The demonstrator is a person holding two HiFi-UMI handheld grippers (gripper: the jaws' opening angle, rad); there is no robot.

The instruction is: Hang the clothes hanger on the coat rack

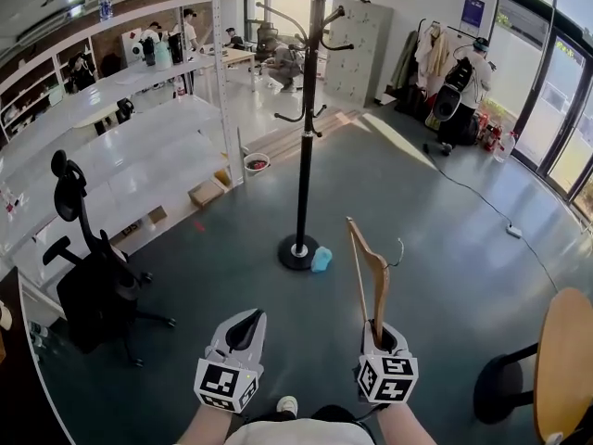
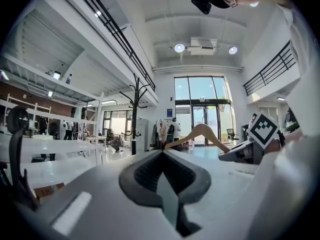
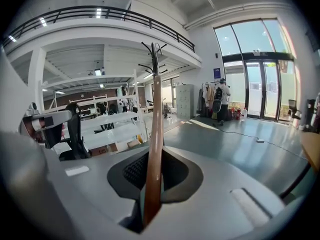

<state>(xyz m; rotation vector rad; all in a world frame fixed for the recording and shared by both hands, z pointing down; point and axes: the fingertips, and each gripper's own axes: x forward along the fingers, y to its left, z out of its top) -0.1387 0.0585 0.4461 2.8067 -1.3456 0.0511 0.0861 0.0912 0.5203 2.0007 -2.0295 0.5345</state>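
Lower left of the head view: a black office chair (image 1: 88,281). Bottom centre-left, the left claw (image 1: 248,323) has its jaws closed together w/ nothing between them. The coat rack (image 1: 304,156) stands mid-frame on its round base, w/ a blue object (image 1: 321,260) just beside the base. Bottom centre-right, the right claw (image 1: 378,330) is clamped on one arm of the wooden hanger (image 1: 378,276). The hanger stands upright, near the rack but apart from it.

One light-brown wooden clothes hanger (image 1: 381,286), one tall black metal coat rack (image 1: 303,156), two white grippers, the left gripper (image 1: 248,323) and the right gripper (image 1: 378,330), one black wheeled office chair (image 1: 88,290), one small light-blue object (image 1: 321,260)
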